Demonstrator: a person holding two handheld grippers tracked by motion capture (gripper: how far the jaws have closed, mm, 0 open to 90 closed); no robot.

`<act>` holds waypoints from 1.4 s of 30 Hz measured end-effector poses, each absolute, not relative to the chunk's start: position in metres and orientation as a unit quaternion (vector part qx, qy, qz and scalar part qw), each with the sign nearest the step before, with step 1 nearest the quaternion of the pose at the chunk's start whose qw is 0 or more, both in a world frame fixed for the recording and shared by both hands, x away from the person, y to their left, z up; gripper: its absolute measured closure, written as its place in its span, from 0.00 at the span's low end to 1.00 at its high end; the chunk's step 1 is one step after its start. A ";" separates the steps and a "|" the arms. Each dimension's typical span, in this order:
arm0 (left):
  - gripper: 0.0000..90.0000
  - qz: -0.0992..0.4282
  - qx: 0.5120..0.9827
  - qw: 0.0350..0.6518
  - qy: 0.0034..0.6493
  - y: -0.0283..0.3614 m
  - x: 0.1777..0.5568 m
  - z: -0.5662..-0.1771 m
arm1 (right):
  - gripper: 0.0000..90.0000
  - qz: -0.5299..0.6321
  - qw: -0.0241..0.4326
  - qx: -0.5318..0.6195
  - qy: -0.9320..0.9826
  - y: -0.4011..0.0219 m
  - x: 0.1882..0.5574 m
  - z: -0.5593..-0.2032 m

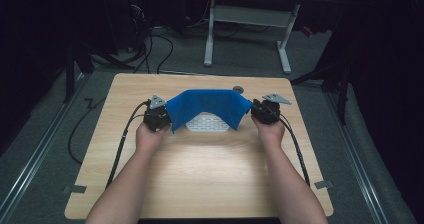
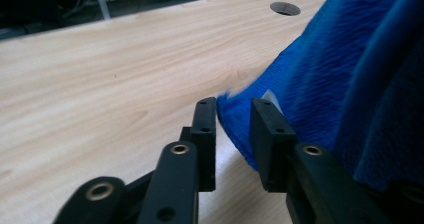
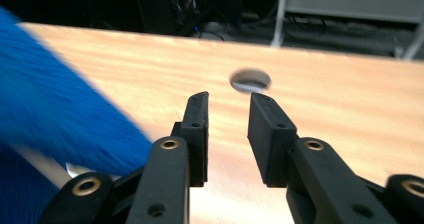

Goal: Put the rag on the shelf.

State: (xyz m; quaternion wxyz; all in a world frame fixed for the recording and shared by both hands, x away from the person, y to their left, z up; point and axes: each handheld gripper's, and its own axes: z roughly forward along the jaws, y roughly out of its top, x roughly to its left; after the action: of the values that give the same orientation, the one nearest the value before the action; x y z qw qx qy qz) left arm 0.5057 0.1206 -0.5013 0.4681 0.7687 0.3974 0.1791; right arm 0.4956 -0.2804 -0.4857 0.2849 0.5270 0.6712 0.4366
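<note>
A blue fleece cloth (image 1: 207, 104) arches over a white perforated basket (image 1: 207, 123) in the middle of the wooden table (image 1: 200, 184). My left gripper (image 1: 162, 115) sits at the cloth's left end. In the left gripper view it (image 2: 234, 104) stands open, with a corner of the cloth (image 2: 340, 74) reaching into the gap between the jaws. My right gripper (image 1: 259, 111) is at the cloth's right end. In the right gripper view it (image 3: 229, 96) is open with nothing between the jaws, and the blurred cloth (image 3: 45, 99) lies off to its left.
A round cable hole (image 1: 238, 89) lies in the table just behind the cloth, seen ahead of the right gripper's jaws as the hole (image 3: 250, 80). Beyond the table's far edge stand a white desk frame (image 1: 210, 34) and cables on the floor. Bare tabletop stretches toward the near edge.
</note>
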 end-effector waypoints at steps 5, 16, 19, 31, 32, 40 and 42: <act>0.71 0.181 0.767 0.456 0.414 0.125 0.502 -0.503 | 0.77 0.426 0.287 0.532 0.673 -0.289 0.485 -0.493; 0.62 0.201 0.759 0.439 0.436 0.136 0.484 -0.510 | 0.74 0.412 0.289 0.521 0.690 -0.287 0.464 -0.500; 0.62 0.203 0.749 0.453 0.439 0.139 0.476 -0.510 | 0.72 0.409 0.290 0.511 0.698 -0.285 0.456 -0.501; 0.61 0.208 0.753 0.444 0.439 0.146 0.444 -0.511 | 0.64 0.394 0.297 0.487 0.721 -0.276 0.427 -0.501; 0.61 0.207 0.756 0.441 0.438 0.146 0.440 -0.511 | 0.64 0.394 0.299 0.485 0.721 -0.276 0.424 -0.501; 0.59 0.209 0.755 0.440 0.439 0.152 0.407 -0.513 | 0.57 0.404 0.324 0.462 0.720 -0.273 0.385 -0.498; 0.58 0.211 0.754 0.442 0.437 0.151 0.394 -0.511 | 0.55 0.407 0.324 0.461 0.719 -0.271 0.373 -0.496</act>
State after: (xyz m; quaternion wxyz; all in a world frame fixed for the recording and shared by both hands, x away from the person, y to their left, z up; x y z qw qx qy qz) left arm 0.3944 0.1511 -0.5113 0.4425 0.7544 0.4366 0.2107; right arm 0.3733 -0.2715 -0.4964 0.3243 0.4607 0.7192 0.4066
